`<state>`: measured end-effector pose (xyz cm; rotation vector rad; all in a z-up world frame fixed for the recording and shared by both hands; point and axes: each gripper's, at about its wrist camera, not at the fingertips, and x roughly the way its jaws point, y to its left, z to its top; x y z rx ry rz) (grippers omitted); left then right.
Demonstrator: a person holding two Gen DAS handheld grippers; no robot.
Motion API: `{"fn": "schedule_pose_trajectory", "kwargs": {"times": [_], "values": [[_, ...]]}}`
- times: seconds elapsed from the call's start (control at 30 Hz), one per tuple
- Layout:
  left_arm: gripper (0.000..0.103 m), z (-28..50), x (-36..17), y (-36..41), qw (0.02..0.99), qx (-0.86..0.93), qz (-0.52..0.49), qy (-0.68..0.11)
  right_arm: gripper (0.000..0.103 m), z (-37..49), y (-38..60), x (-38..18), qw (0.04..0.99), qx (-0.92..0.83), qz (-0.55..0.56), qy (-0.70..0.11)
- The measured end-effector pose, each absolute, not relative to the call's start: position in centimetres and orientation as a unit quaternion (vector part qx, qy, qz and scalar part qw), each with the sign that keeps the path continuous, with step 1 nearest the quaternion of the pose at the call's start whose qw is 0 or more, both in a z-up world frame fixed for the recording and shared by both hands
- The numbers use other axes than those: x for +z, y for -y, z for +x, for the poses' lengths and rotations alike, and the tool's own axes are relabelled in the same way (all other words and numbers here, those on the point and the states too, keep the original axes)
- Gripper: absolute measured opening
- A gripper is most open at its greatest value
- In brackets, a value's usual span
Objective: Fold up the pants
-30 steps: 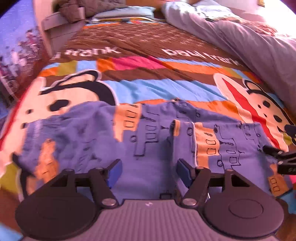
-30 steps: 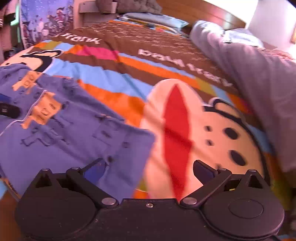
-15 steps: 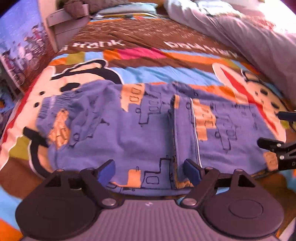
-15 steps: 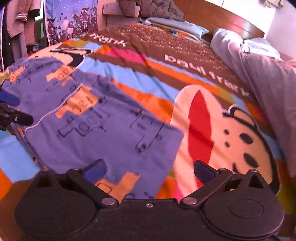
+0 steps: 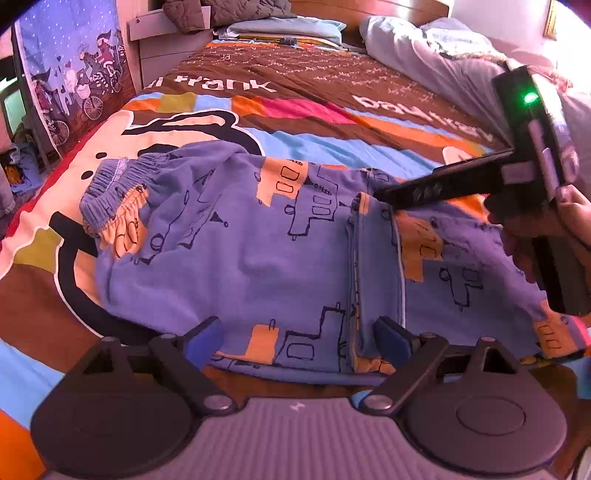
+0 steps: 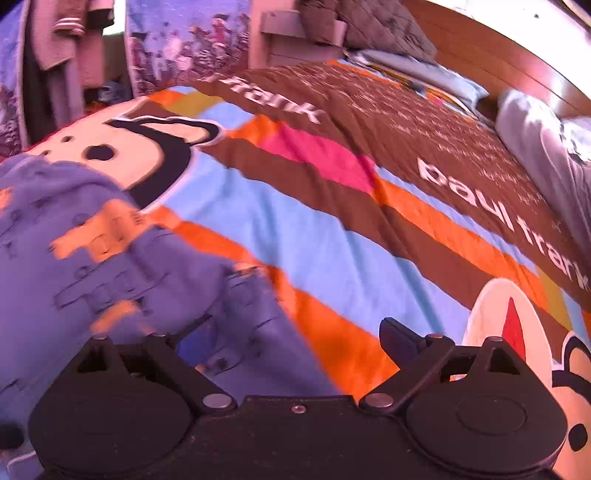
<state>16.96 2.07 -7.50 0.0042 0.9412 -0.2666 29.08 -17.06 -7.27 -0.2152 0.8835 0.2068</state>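
Observation:
The blue pants [image 5: 258, 254] with orange building prints lie flat across the bedspread, elastic waistband [image 5: 114, 184] at the left, one part folded over at a seam right of centre. My left gripper [image 5: 299, 338] is open and empty just above the pants' near edge. My right gripper [image 6: 291, 343] is open and empty over the pants' far edge [image 6: 122, 266]; its body also shows in the left wrist view [image 5: 532, 184], held above the right part of the pants.
The colourful bedspread [image 5: 332, 110] covers the bed. A grey duvet [image 5: 461, 66] is bunched at the far right. Pillows [image 5: 280, 29] and a wooden headboard [image 6: 498, 55] are at the back. A printed hanging [image 5: 70, 81] stands at the left.
Both grippers pulled back and up from the pants. The right gripper swung left over the far edge of the pants and now appears large in the left wrist view.

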Motion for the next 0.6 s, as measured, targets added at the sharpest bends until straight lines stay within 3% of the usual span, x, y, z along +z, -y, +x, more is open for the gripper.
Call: {"fn": "schedule_pose_trajectory", "kwargs": {"times": [0.07,0.2,0.37,0.5,0.6], "values": [[0.092,16.5,-6.9,-2.9,0.883,-0.132,-0.015,-0.45,0.091,27.7,17.5,-5.7,0.906,0.089,-0.076,-0.407],[0.092,15.7,-4.7,-5.7,0.896,-0.11,-0.003,-0.43,0.099,23.0,17.6,-2.6,0.919,0.09,-0.052,-0.381],[0.089,17.3,-3.4,-11.2,0.913,-0.051,-0.047,-0.403,0.101,18.5,16.2,-2.2,0.923,0.104,-0.037,-0.368],[0.067,19.8,-4.3,-15.5,0.906,-0.039,-0.153,-0.394,0.1,20.2,12.7,-3.0,0.918,0.141,-0.068,-0.366],[0.05,20.2,-4.5,-16.2,0.914,-0.061,-0.175,-0.362,0.1,23.6,10.2,-3.1,0.914,0.172,-0.07,-0.361]]}}
